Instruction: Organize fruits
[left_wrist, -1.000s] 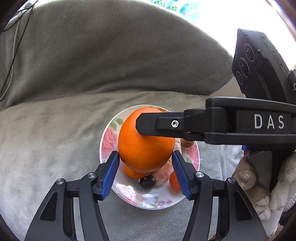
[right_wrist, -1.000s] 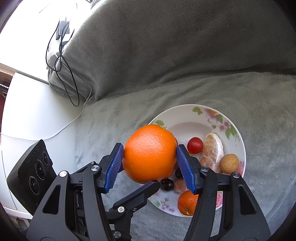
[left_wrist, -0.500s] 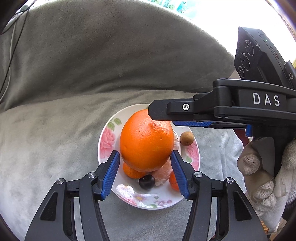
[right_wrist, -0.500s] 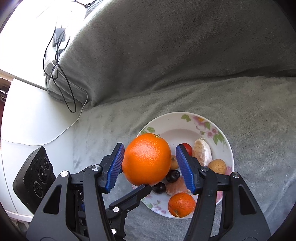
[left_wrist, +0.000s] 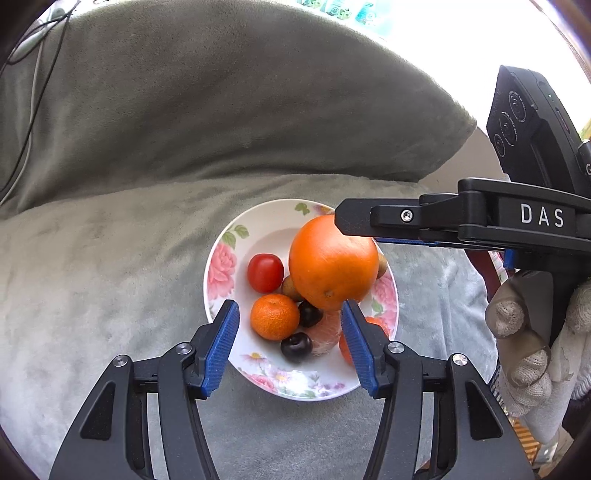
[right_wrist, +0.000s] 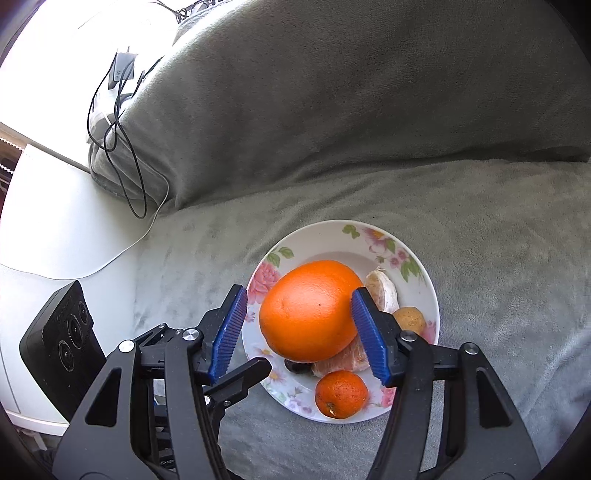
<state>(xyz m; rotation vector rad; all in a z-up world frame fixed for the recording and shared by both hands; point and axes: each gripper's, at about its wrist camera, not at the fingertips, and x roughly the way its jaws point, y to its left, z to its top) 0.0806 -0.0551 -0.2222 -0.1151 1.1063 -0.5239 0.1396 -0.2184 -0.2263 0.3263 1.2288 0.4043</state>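
Where the task's fruit lies: a large round orange (left_wrist: 332, 264) sits over the heap of smaller fruit in a white shallow plate with pink roses and green leaves on its rim (left_wrist: 221, 266), on the side nearer the right hand.
Right gripper (right_wrist: 299, 292): black, with blue ribbed pads, it points down at the plate; its jaws are parted with the large orange between them. One pad shows a clear gap to the peel, the other overlaps the fruit's edge in its own view, so no squeeze shows.
Left gripper (left_wrist: 289, 306): same build, jaws parted and gripping nothing; the plate and small fruit show through the gap, and one pad tip lines up with the orange's lower edge.
Other fruit on the plate: a red glossy tomato (left_wrist: 265, 272) beside the large orange; a small dimpled mandarin (left_wrist: 274, 316) just below the tomato; two dark round cherries (left_wrist: 296, 346); a peeled pale citrus piece (right_wrist: 384, 291); a tan round fruit (right_wrist: 408, 320) near the rim; a second small mandarin (right_wrist: 341, 394) at the near rim.
Support: a grey plush blanket over a sofa seat (left_wrist: 110, 277), the back cushion rising behind.
Person: a hand in a knitted white glove (left_wrist: 524, 343) grips the right gripper's handle.
Side detail: black and white cables (right_wrist: 122, 147) hang over the cushion's end.
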